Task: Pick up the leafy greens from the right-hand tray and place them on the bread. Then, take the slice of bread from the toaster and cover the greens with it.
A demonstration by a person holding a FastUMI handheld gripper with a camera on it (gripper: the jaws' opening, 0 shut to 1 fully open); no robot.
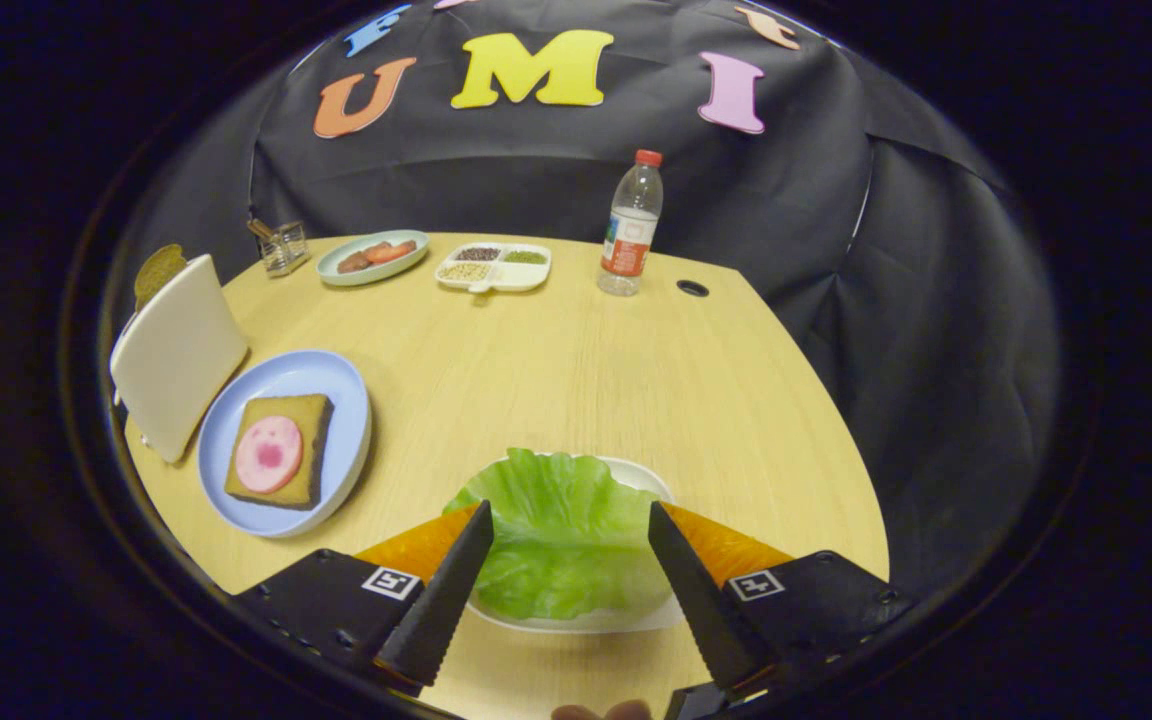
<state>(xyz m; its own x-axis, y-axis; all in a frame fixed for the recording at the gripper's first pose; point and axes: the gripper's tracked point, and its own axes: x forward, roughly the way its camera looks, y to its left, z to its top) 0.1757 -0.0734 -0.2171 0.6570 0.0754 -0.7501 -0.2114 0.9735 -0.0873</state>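
Observation:
A green lettuce leaf (566,535) lies on a white tray (641,475) on the wooden table, directly between my fingers. My gripper (569,515) is open, one finger on each side of the leaf, neither pressing on it. To the left of the fingers a pale blue plate (336,385) holds a brown bread slice (308,415) topped with a pink round of meat (268,454). Further left stands a white toaster (176,350) with a slice of bread (158,270) sticking out of its top.
At the table's far side sit a green dish (373,258) with food, a white divided tray (496,267) of seeds, a clear holder (283,246) and a plastic water bottle (631,225). A cable hole (692,288) lies near the bottle. A fingertip (601,711) shows below the fingers.

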